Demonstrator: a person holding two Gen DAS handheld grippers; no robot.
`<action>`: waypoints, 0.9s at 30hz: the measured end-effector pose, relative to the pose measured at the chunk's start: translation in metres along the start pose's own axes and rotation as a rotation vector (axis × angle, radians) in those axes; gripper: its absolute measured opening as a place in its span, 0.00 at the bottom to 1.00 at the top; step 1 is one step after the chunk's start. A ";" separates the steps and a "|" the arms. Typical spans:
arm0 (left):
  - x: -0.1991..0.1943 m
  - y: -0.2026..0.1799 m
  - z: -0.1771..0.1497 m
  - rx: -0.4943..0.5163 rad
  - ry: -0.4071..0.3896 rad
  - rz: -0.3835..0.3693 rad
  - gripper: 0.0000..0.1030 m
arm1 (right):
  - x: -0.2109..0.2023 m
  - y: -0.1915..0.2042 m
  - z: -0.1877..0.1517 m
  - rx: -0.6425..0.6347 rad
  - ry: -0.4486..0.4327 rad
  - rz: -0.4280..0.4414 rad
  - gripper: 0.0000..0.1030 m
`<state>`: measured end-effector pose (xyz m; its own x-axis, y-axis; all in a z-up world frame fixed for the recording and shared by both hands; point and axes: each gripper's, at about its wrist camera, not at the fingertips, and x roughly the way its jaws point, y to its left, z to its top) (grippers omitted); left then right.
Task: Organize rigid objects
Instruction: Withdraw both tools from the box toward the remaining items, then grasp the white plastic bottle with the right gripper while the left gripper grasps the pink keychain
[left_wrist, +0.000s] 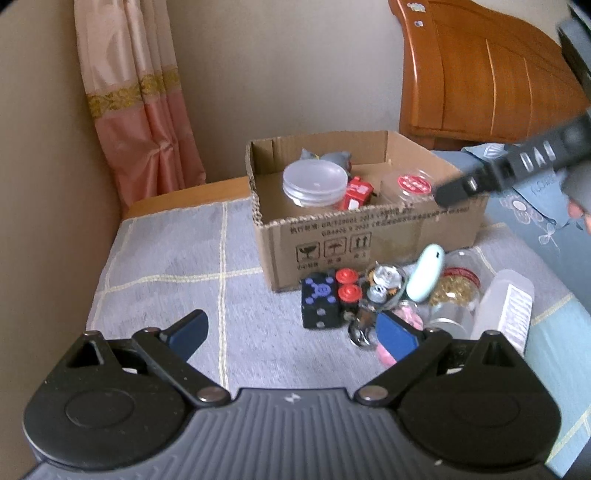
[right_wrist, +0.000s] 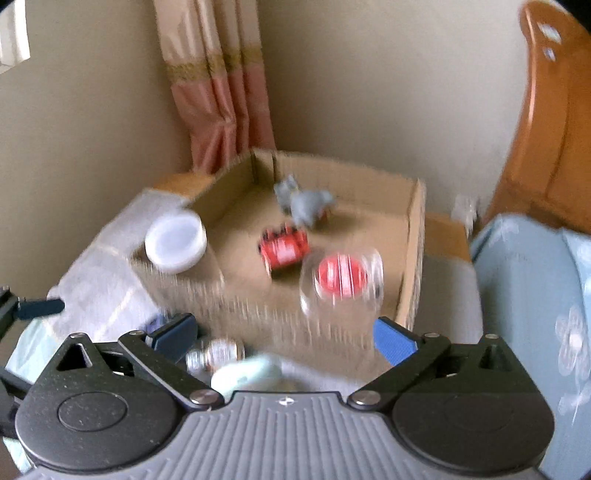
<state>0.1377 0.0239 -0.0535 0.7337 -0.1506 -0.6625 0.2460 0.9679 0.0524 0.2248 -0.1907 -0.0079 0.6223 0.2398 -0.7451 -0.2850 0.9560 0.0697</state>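
A cardboard box (left_wrist: 369, 236) stands on the grey cloth. In it are a clear jar with a white lid (left_wrist: 316, 182), a red toy car (left_wrist: 356, 192), a grey toy (left_wrist: 332, 158) and a clear jar with a red lid (left_wrist: 413, 184). In front of it lie a black die (left_wrist: 319, 302), red-capped pieces (left_wrist: 349, 286), a mint oval case (left_wrist: 424, 271), a gold-filled jar (left_wrist: 456, 288) and a white bottle (left_wrist: 506, 306). My left gripper (left_wrist: 291, 332) is open and empty near the pile. My right gripper (right_wrist: 284, 338) is open and empty above the box's front wall (right_wrist: 258, 314); it also shows in the left wrist view (left_wrist: 454, 192).
A pink curtain (left_wrist: 144, 110) hangs at the back left corner. A wooden headboard (left_wrist: 487, 70) stands at the back right. A blue flowered bedcover (right_wrist: 535, 295) lies to the right. A beige wall runs along the left.
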 end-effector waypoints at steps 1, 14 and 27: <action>-0.001 -0.001 -0.002 0.002 0.005 0.001 0.94 | 0.001 -0.001 -0.008 0.010 0.018 0.006 1.00; -0.008 -0.011 -0.018 0.013 0.039 0.001 0.95 | -0.009 -0.006 -0.077 0.052 0.075 -0.001 1.00; 0.005 -0.025 -0.014 0.048 0.046 -0.052 0.95 | -0.029 0.010 -0.123 -0.021 0.047 0.106 1.00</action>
<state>0.1267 0.0014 -0.0685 0.6898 -0.1902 -0.6986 0.3139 0.9480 0.0519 0.1145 -0.2088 -0.0669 0.5534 0.3304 -0.7646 -0.3626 0.9220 0.1359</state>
